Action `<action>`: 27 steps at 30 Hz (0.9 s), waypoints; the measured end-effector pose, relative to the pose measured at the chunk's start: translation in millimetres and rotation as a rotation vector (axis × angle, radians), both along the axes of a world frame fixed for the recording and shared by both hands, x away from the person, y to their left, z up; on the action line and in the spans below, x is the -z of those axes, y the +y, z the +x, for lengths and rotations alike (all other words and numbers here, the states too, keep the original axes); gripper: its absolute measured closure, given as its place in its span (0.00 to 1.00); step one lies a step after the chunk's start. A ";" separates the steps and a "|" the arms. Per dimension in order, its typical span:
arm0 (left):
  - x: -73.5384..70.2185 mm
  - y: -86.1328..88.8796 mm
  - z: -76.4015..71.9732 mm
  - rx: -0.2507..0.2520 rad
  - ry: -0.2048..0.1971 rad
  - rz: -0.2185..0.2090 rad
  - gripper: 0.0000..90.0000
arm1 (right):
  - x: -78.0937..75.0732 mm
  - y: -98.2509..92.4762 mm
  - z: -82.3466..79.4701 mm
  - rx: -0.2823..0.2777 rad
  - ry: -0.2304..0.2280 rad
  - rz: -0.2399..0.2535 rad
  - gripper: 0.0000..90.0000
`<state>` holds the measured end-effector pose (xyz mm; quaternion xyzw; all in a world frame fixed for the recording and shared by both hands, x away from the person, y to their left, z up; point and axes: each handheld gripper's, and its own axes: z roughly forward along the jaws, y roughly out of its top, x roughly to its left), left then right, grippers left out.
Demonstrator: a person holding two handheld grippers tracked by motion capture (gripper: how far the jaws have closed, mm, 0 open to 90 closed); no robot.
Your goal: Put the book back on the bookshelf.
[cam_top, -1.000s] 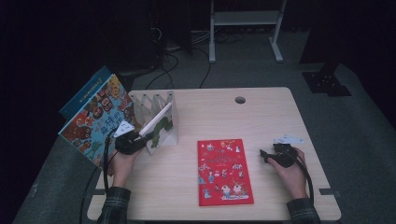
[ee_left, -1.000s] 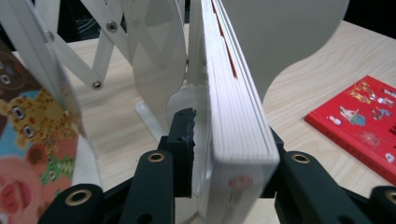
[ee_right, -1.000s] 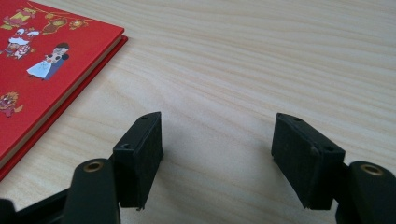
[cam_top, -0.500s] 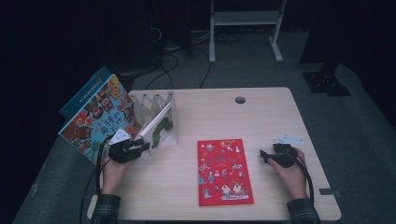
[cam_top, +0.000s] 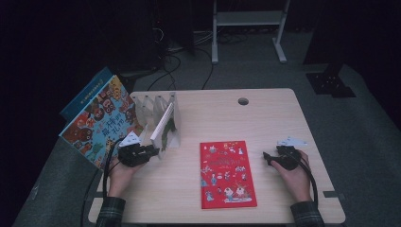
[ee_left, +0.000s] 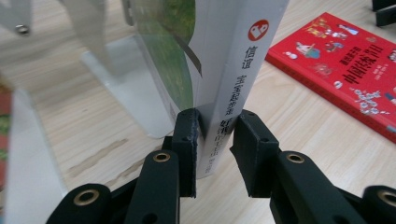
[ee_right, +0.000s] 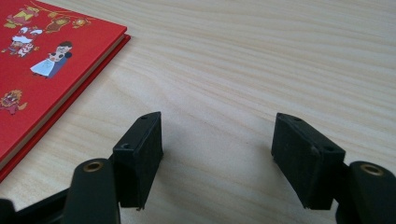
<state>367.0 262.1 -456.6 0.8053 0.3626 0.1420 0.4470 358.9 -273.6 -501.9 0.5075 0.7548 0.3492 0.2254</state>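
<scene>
The left gripper (cam_top: 152, 152) sits at the table's (cam_top: 265, 118) left side, its jaws set on either side of the spine of a white book (ee_left: 233, 70) that stands tilted in the clear rack (cam_top: 151, 106). In the left gripper view the left jaw lies against the spine where the green cover meets it, while a thin gap seems to remain between the right jaw and the printed spine (the jaws have just been closing, with the book between them), so the grasp looks nearly made rather than firm. The book's lower corner rests on the table just in front of the rack's base, and the book leans toward the rack's rear dividers in the high view. A large picture book (cam_top: 97, 123) leans off the table's left edge, just beside the rack. The red book (cam_top: 227, 172) lies flat near the middle of the table, well apart from the rack, between the two hands. The right gripper (cam_top: 267, 158) rests near the table's right edge, just beside the red book's right side; its jaws stand wide apart over bare wood, released and holding nothing, with the red book's corner to their left in the right gripper view. The right hand (cam_top: 295, 177) lies on the table behind it.
</scene>
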 end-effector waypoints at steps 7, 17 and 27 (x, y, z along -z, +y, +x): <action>0.6 -22.5 1.6 0.020 0.010 -0.015 0.76 | 0.0 0.0 0.0 0.000 0.000 0.000 0.36; 2.6 -41.4 5.4 0.031 0.002 -0.031 0.75 | 0.0 0.2 -0.2 0.001 0.000 0.000 0.36; 2.9 -42.0 5.9 0.020 -0.007 -0.025 0.67 | 0.0 0.1 -0.1 0.000 0.000 0.000 0.36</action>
